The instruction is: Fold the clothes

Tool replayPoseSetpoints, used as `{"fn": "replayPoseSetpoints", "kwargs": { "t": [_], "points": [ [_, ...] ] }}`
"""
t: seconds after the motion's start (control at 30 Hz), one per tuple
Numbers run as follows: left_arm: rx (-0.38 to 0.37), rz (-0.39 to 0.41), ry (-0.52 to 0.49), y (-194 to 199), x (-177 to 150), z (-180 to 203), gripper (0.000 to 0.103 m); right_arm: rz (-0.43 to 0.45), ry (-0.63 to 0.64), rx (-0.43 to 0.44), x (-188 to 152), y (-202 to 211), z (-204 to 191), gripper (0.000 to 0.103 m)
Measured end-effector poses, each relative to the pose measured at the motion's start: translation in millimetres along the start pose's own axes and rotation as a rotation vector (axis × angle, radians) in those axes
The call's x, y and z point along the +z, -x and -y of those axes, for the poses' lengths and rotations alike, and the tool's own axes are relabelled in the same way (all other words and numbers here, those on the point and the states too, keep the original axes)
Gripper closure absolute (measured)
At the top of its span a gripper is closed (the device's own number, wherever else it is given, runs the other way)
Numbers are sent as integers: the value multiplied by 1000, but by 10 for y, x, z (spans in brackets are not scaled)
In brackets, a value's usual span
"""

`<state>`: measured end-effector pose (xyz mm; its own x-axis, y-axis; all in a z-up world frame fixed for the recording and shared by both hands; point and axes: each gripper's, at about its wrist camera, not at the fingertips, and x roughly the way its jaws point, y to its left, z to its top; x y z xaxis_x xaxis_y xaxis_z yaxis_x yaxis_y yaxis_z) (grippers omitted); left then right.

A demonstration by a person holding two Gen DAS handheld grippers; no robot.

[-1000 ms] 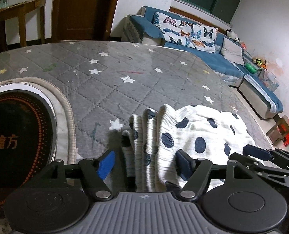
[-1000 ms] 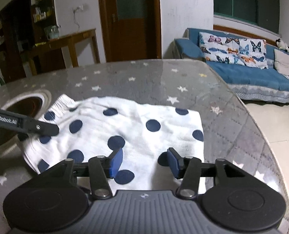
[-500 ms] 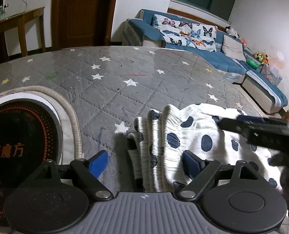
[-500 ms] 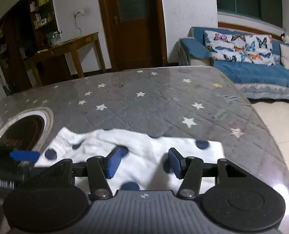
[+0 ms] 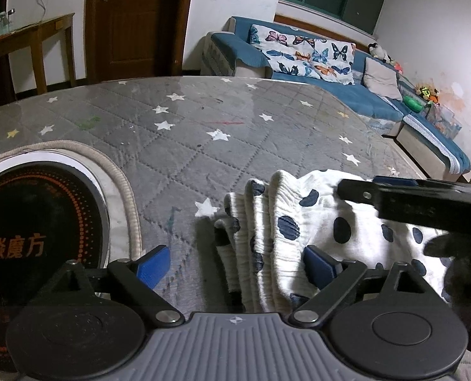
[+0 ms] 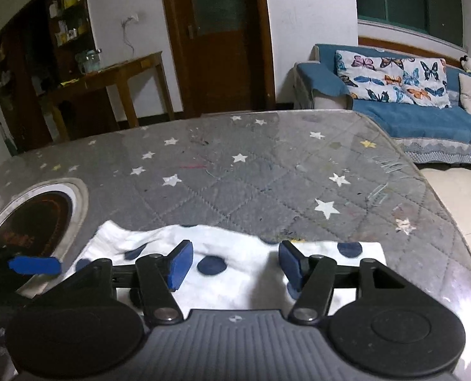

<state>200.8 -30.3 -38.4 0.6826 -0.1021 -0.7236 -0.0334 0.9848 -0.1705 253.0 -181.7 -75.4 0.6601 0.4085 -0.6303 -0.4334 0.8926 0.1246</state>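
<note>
Seen from the left wrist camera, a white garment with dark blue spots (image 5: pixel 340 219) lies on a grey quilted worktop (image 5: pixel 203 139) printed with white stars, near its front right part. The garment's left edge is bunched into several upright ridges, which suggests stacked layers from at least one fold already made. The left gripper (image 5: pixel 235 265) stands wide open, its jaws having just been opening; the bunched edge sits between the blue pads, but neither pad presses on it, so nothing is held. The right gripper's dark finger reaches in from the right, above the cloth. A round black inset with orange lettering (image 5: pixel 29 241) sits in the worktop to the left, apart from the garment. Seen from the right wrist camera, the same garment forms a flat, roughly rectangular band across the foreground, its far edge fairly straight, its right corner square. The right gripper (image 6: pixel 234 265) hovers over the middle of the cloth with its jaws partly open, having just been opening, and grips nothing. One blue pad of the left gripper shows at the far left. Judging by this, the fold looks released and partly complete; the bunched left edge likely needs smoothing or another fold.
</note>
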Motion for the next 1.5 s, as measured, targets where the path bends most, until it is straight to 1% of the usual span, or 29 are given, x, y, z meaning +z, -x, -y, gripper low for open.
{"fn": "replayPoseSetpoints", "kwargs": {
  "t": [0.13,0.2,0.23,0.33,0.4,0.47,0.53,0.57,0.6,0.7,0.83,1.03,1.1,1.17,1.27,1.4,1.5],
  "points": [
    [6,5,-2,29,-15,-20,8,-5,18,16,-144,113,-81,29],
    [10,6,1,35,-24,-37,7,-11,45,15,-221,128,-137,27],
    [11,5,2,38,-29,-42,7,-12,67,8,-253,125,-170,24],
    [14,5,4,56,-45,-50,6,-1,108,-10,-299,158,-271,23],
    [13,9,3,73,-51,-59,6,15,116,-7,-312,227,-315,23],
    [14,14,5,87,-63,-73,5,32,127,-27,-339,303,-351,22],
    [15,16,8,98,-72,-82,5,30,124,-21,-393,332,-350,20],
    [15,16,10,103,-78,-85,4,26,120,-16,-422,340,-347,16],
    [14,16,11,107,-87,-86,4,23,116,-11,-450,349,-343,15],
    [13,17,10,127,-118,-85,4,26,127,-33,-548,385,-357,13],
    [16,22,7,158,-144,-84,2,39,127,-48,-629,469,-371,6],
    [24,28,-7,195,-187,-61,0,37,101,-66,-747,548,-351,4],
    [29,28,-10,199,-196,-71,0,39,71,-55,-789,603,-317,3],
    [28,26,-7,196,-198,-84,0,37,38,-38,-845,660,-271,1],
    [27,26,-8,199,-202,-87,0,30,37,-48,-943,711,-239,1],
    [25,37,-21,236,-222,-82,0,56,30,-47,-982,860,-213,0],
    [25,33,-18,236,-237,-83,0,32,6,-59,-998,847,-155,0]
  ]
}}
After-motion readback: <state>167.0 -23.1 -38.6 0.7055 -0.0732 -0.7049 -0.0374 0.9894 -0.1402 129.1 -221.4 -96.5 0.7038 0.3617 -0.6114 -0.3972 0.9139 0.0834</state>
